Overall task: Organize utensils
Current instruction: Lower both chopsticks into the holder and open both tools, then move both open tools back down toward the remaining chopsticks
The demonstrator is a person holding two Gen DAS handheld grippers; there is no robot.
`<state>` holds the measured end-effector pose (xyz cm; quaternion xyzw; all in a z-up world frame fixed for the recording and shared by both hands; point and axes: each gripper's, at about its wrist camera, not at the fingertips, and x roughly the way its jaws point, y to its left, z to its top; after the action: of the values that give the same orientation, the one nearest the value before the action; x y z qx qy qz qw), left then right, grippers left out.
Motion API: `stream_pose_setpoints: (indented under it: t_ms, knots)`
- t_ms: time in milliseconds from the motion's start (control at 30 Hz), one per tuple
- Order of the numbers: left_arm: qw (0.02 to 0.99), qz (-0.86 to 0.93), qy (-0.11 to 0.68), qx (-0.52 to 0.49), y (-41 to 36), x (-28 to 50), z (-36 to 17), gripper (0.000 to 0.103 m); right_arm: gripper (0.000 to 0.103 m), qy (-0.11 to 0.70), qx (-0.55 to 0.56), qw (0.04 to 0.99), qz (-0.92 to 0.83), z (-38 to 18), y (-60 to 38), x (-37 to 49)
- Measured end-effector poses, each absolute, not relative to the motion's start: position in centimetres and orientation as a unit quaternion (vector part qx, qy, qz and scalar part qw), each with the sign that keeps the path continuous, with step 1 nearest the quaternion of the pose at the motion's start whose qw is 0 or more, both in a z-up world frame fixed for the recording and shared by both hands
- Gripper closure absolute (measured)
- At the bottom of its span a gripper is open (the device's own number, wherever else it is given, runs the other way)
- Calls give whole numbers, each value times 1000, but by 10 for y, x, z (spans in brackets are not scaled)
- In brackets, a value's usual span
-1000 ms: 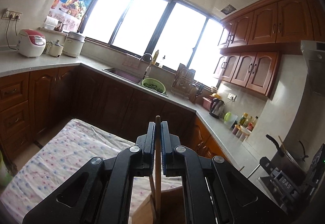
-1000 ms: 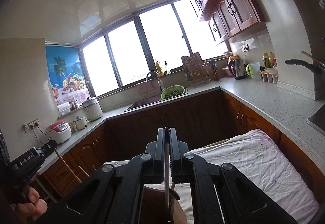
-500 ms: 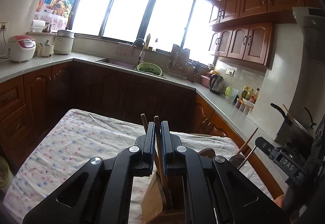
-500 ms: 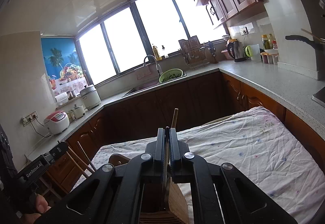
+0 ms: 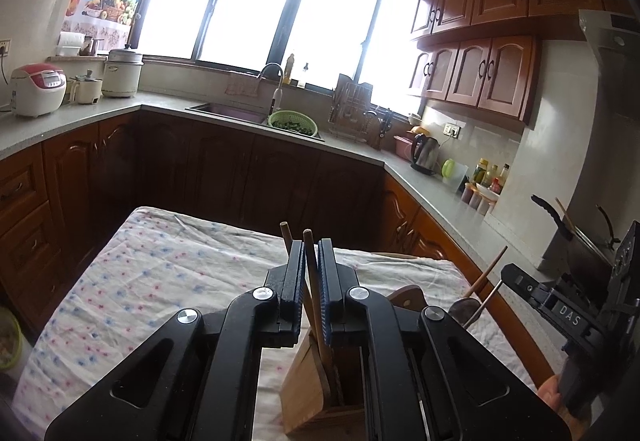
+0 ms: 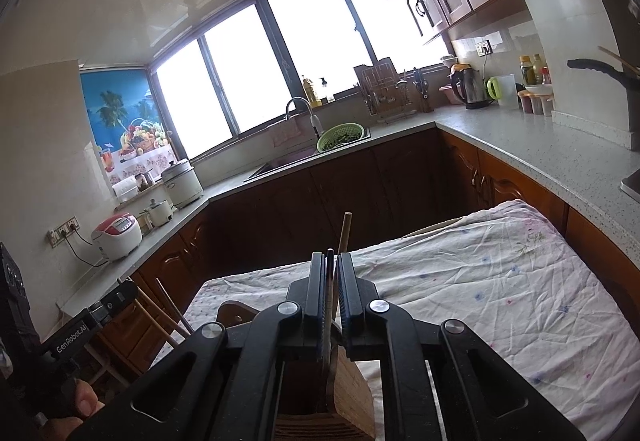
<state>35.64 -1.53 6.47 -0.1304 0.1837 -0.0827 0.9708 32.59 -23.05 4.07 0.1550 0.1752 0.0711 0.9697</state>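
A wooden utensil holder (image 5: 316, 393) stands on the cloth-covered table, right below both grippers; it also shows in the right wrist view (image 6: 340, 397). My left gripper (image 5: 309, 261) has its jaws slightly parted around a brown wooden stick (image 5: 314, 289) whose lower end sits in the holder. A second wooden handle (image 5: 285, 233) stands just behind it. My right gripper (image 6: 330, 269) has its jaws slightly parted around a thin dark utensil handle (image 6: 329, 301) that reaches down into the holder. A wooden stick (image 6: 344, 233) rises behind it.
The table carries a white dotted cloth (image 5: 160, 281). Kitchen counters with a sink (image 5: 232, 111), a green colander (image 5: 294, 123), a kettle (image 5: 426, 155) and a rice cooker (image 5: 36, 89) run around the room. Other utensils (image 5: 476, 301) lean at the holder's right.
Both grippers have tilted and dropped toward the table, lowering their utensils into the holder. The jaws of both have loosened from tightly shut to slightly parted.
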Motion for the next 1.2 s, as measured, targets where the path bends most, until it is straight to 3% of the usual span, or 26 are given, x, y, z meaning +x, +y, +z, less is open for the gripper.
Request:
stream_pose_setpoints:
  t_ms: [67, 100, 133, 200, 267, 300, 333, 400, 467, 600, 1200]
  knots:
    - [970, -83, 185, -133, -14, 354, 66, 91, 91, 179, 158, 969, 71, 41, -232, 325]
    - [970, -83, 184, -135, -13, 352, 67, 80, 85, 178, 160, 969, 69, 42, -233, 324]
    - [970, -80, 183, -135, -13, 349, 68, 61, 79, 177, 163, 968, 69, 42, -234, 323]
    - [972, -76, 175, -138, -10, 342, 71, 52, 52, 174, 171, 967, 70, 44, -238, 319]
    - [972, -73, 175, -138, -7, 335, 73, 43, 47, 172, 177, 967, 70, 46, -241, 315]
    - [972, -71, 175, -141, -5, 331, 74, 33, 44, 172, 180, 966, 70, 47, -243, 313]
    - [972, -69, 172, -144, -2, 325, 75, 27, 40, 173, 186, 965, 72, 47, -245, 309]
    - [972, -66, 171, -144, 2, 314, 76, 21, 21, 166, 193, 964, 79, 49, -248, 299]
    - [973, -59, 176, -141, 7, 303, 74, 10, 16, 160, 188, 966, 77, 50, -248, 287]
    - [972, -49, 190, -128, 14, 280, 68, 5, 9, 156, 181, 968, 75, 49, -246, 260]
    - [956, -47, 265, -114, 30, 201, 26, 4, 7, 206, 177, 960, 64, 14, -257, 166]
